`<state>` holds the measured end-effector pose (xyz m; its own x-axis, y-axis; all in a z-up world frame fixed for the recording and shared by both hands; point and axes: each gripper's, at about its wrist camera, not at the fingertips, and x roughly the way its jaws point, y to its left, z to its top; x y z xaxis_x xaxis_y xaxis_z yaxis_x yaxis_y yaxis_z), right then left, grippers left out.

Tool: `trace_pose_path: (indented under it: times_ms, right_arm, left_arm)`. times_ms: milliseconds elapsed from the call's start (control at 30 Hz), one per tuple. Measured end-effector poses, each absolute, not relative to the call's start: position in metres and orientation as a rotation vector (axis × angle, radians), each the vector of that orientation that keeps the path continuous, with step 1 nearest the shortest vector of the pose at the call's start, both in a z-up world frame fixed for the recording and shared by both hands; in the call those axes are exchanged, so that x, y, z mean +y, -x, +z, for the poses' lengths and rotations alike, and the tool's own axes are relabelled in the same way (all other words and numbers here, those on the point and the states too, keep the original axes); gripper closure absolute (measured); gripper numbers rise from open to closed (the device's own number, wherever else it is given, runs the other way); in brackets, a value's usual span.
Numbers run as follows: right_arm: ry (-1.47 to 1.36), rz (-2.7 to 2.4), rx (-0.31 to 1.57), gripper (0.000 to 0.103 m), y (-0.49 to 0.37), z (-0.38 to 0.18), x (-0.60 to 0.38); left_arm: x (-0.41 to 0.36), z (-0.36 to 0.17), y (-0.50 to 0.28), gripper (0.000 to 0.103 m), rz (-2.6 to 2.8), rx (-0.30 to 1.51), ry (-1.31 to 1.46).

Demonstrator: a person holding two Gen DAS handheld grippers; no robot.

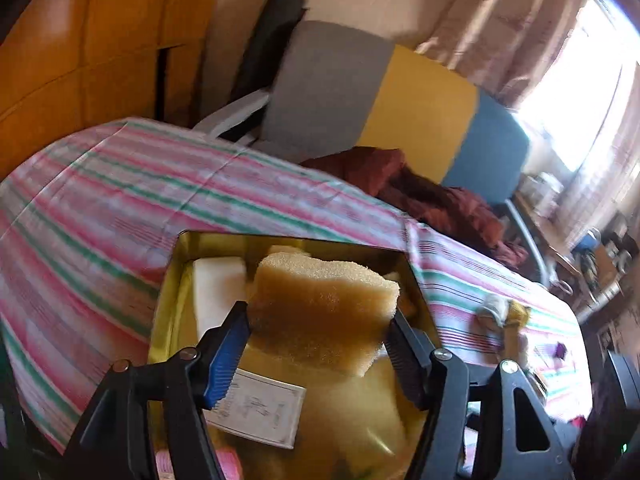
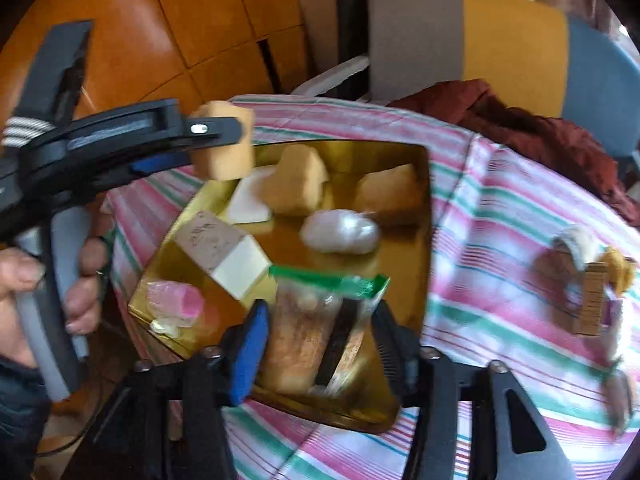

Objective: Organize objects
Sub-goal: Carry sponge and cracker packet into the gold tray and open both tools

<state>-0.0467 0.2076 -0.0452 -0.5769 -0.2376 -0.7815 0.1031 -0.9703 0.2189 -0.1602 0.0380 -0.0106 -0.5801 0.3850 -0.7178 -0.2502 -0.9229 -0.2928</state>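
Observation:
My left gripper (image 1: pixel 320 340) is shut on a tan sponge block (image 1: pixel 324 312) and holds it above the gold tin box (image 1: pixel 168 280). In the right wrist view the same gripper (image 2: pixel 236 136) holds the sponge (image 2: pixel 224 152) over the tin's far left corner. My right gripper (image 2: pixel 320 344) straddles a clear zip bag with a green strip (image 2: pixel 316 320) at the tin's near edge (image 2: pixel 340 416); the fingers stand apart beside the bag. Inside the tin lie sponge pieces (image 2: pixel 296 184), a white block (image 2: pixel 248 200), a small box (image 2: pixel 224 252), a clear wrapped bundle (image 2: pixel 340 232) and a pink item (image 2: pixel 176 300).
The tin stands on a pink, green and white striped cloth (image 2: pixel 500 220). Small items, among them a cork-like block (image 2: pixel 592 300), lie on the cloth to the right. A striped chair (image 2: pixel 480 40) with a dark red garment (image 2: pixel 540 136) stands behind. A wooden cabinet (image 2: pixel 160 32) is at the back left.

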Motion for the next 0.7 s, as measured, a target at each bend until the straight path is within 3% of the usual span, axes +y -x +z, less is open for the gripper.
trace_pose_path:
  times_ms: [100,300,700]
  right_arm:
    - [-1.303,-2.597,-0.237,0.040,0.047,-0.046,0.198]
    - [-1.340,-2.588,-0.204,0.035,0.039,-0.055,0.189]
    - [-1.263,-2.783,-0.140,0.007,0.015,-0.041,0.190]
  left_arm:
    - [0.034,-0.016,0.159,0.030,2.498,-0.246,1.210]
    - [0.029,-0.020,0.152,0.029,2.510,-0.254,1.215]
    - [0.035,0.012,0.079,0.029,2.657,-0.070,1.007]
